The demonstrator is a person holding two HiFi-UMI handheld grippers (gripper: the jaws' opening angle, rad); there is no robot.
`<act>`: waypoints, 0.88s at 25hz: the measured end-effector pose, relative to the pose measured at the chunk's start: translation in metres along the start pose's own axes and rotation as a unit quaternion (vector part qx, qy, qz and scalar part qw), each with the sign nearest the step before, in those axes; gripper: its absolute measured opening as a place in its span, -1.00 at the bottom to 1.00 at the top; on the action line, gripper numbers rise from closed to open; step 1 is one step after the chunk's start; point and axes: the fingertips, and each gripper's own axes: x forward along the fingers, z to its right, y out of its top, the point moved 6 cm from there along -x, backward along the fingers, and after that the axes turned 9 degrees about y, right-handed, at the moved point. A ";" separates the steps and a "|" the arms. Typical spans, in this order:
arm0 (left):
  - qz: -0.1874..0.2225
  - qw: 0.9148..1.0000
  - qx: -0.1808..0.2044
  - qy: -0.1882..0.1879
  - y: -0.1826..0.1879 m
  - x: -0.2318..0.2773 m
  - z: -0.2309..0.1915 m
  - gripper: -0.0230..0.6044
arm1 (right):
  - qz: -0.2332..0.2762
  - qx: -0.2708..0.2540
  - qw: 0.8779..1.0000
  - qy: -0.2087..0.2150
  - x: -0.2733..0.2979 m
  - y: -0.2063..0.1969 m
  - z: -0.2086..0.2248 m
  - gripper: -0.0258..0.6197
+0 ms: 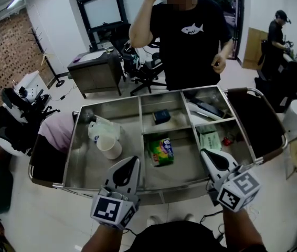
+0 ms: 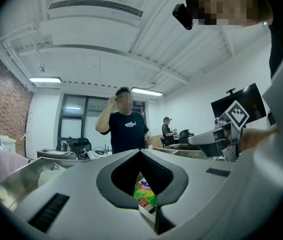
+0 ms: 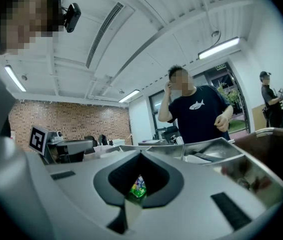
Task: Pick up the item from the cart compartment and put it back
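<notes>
A green snack packet (image 1: 160, 151) lies flat in the middle front compartment of the steel cart (image 1: 138, 185). My left gripper (image 1: 134, 159) hovers over the cart's near rim, just left of the packet, with its jaws together and nothing held. My right gripper (image 1: 203, 152) is at the near rim to the packet's right, also shut and empty. In the left gripper view the packet (image 2: 145, 193) shows through the gap behind the closed tips of the left gripper (image 2: 140, 151). The right gripper view shows the packet (image 3: 138, 186) the same way behind the right gripper (image 3: 140, 153).
A white cup (image 1: 109, 146) and a plastic bag (image 1: 102, 128) sit in the left compartment. A dark box (image 1: 161, 116) is in the back middle one, and a pale green pack (image 1: 210, 139) on the right. A person in a black T-shirt (image 1: 185, 35) stands behind the cart.
</notes>
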 end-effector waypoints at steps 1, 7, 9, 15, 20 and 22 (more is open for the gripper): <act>-0.003 1.000 -0.001 0.001 -0.001 -0.001 0.000 -0.93 | -0.002 0.003 1.000 0.003 0.001 -0.002 0.000 -0.89; 0.003 1.000 0.002 0.003 0.002 -0.002 0.001 -0.93 | -0.016 -0.002 1.000 0.012 0.004 -0.007 -0.001 -0.89; -0.001 1.000 0.005 0.001 0.002 -0.002 0.002 -0.93 | -0.016 -0.008 1.000 0.014 0.006 -0.006 -0.002 -0.89; -0.005 1.000 0.006 0.002 0.001 -0.002 0.002 -0.93 | -0.018 -0.007 1.000 0.013 0.008 -0.006 -0.001 -0.89; 0.014 1.000 0.006 0.000 0.003 0.001 0.002 -0.93 | -0.017 -0.006 1.000 0.013 0.010 -0.006 -0.001 -0.89; 0.014 1.000 0.006 -0.001 0.004 0.002 0.002 -0.93 | -0.016 -0.006 1.000 0.013 0.010 -0.005 0.000 -0.89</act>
